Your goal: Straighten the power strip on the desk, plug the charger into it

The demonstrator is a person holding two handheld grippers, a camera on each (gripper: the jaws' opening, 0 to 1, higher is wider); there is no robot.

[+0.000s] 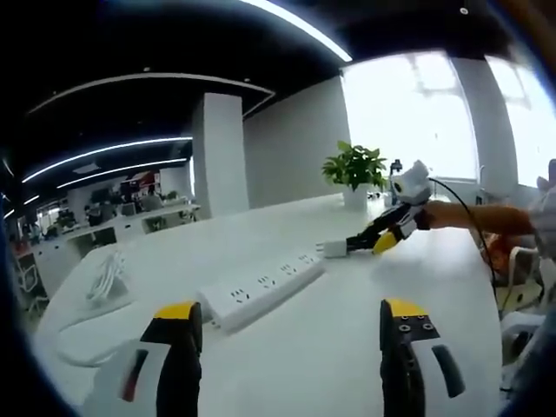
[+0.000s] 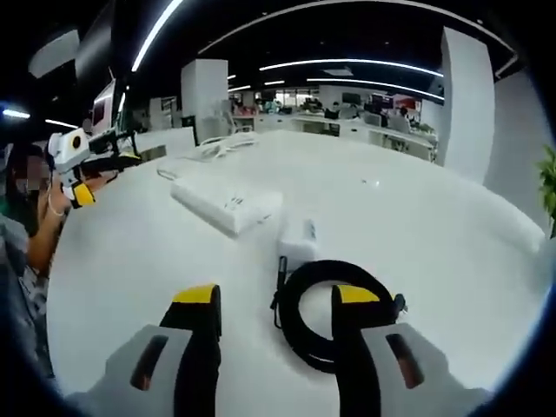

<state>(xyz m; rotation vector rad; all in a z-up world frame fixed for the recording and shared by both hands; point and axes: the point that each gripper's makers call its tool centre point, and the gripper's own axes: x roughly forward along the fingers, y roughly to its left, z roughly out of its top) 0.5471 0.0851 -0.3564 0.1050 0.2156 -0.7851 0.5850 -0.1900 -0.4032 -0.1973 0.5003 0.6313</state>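
Both grippers hovered over the white desk, the power strip and charger lying between them.

In the left gripper view, the left gripper stood open at the bottom of the frame, holding nothing; the power strip lay diagonally at centre, its cable heaped at the left. The right gripper reached in from the right, apparently touching the charger at the strip's far end, though the contact was too small to confirm. In the right gripper view, the right gripper was open, with the charger's coiled black cord between its jaws at lower centre.
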